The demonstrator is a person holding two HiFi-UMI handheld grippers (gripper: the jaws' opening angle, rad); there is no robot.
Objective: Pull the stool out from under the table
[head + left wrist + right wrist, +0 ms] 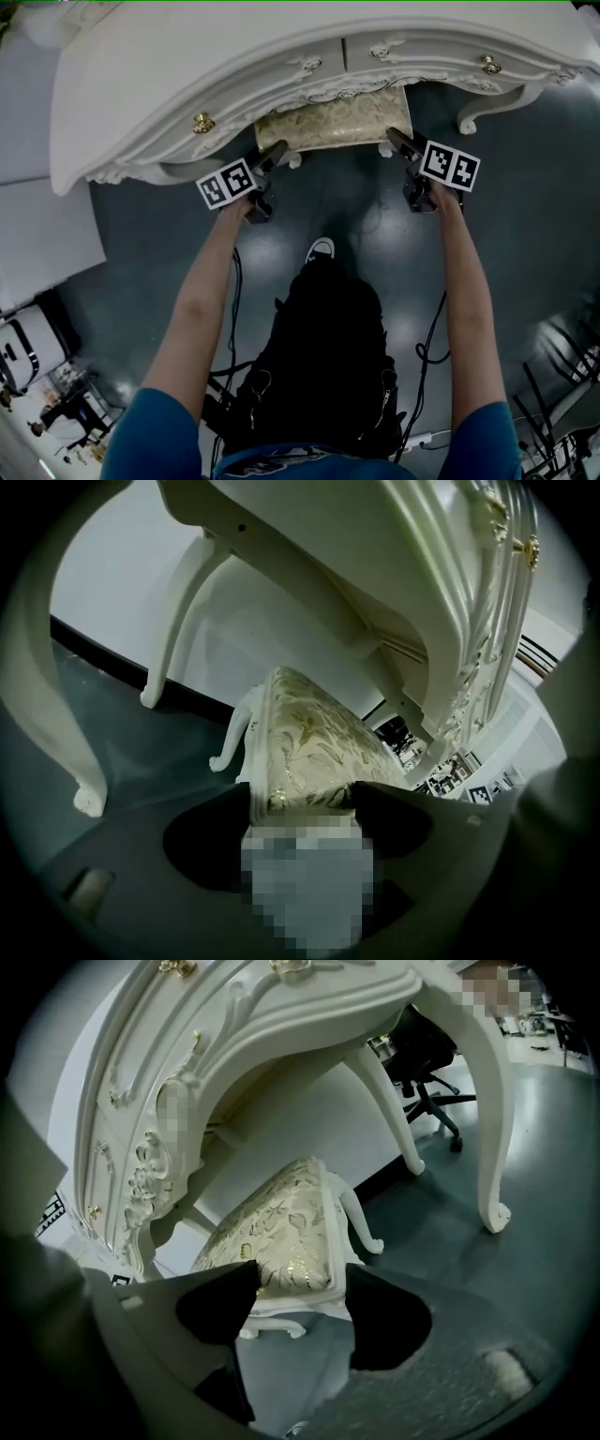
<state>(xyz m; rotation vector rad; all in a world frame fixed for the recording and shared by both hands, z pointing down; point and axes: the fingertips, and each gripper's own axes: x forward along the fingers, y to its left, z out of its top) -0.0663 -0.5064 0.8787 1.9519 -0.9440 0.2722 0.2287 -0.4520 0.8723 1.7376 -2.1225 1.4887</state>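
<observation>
Stool of white carved wood with a gold floral cushion, tucked under the ornate white dressing table. Only the near edge of the seat showing past the drawer front in the head view. Upright on the dark grey-green glossy floor, curled legs down.

Left gripper, black with a square-marker cube, at the seat's near left corner. In the left gripper view, jaws spread wide and closed on that corner of the stool, cushion and white side rail filling the gap from pad to pad. Table apron close overhead, one curved table leg off to the left.

Right gripper, the same build, at the near right corner. In the right gripper view, jaws likewise wide and pinching the stool, one pad on the cushion side, the other against the white rail, a curled stool leg just below. Carved table front above.

Round gold drawer knob near the left gripper. White shoe toe on the floor between the two bare forearms, well short of the stool. Black office chair beyond the far table legs.
</observation>
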